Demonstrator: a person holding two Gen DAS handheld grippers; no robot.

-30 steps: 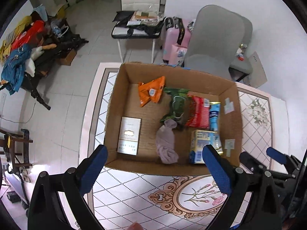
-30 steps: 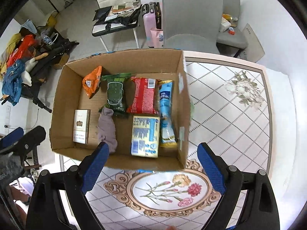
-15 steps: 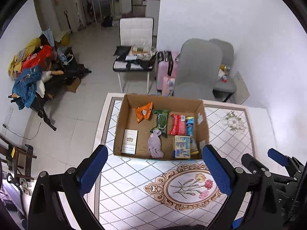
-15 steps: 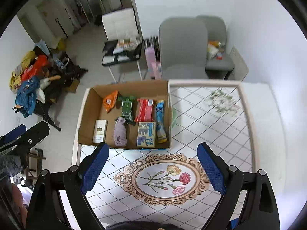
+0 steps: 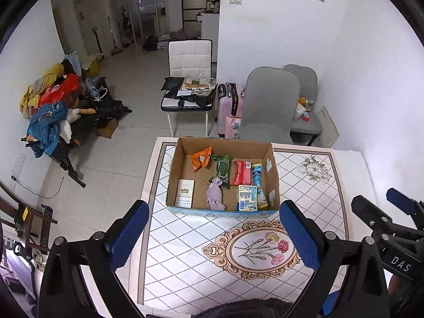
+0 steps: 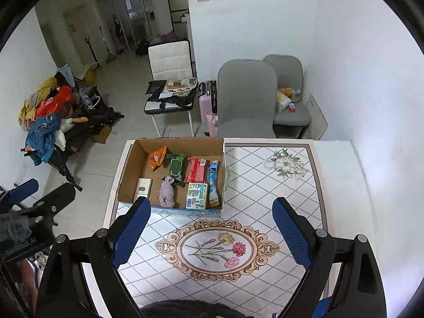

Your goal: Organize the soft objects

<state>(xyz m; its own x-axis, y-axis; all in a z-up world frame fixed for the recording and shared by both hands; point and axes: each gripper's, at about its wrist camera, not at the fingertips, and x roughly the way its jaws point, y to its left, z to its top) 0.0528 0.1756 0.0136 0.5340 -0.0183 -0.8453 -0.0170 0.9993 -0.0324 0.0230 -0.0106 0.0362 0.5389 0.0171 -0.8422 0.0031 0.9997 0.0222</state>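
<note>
Below me is the table point(image 5: 185, 259), its top patterned with diamond tiles and a flower medallion point(image 5: 258, 249) at lower centre. Beyond its far edge I see two grey chairs point(image 5: 270, 106) side by side, with a pink suitcase point(image 5: 229, 106) just left of them. A white chair point(image 5: 189, 61) piled with papers stands at upper centre. At the left of the frame, a heap of clothes point(image 5: 50, 111) lies against the wall.
</note>
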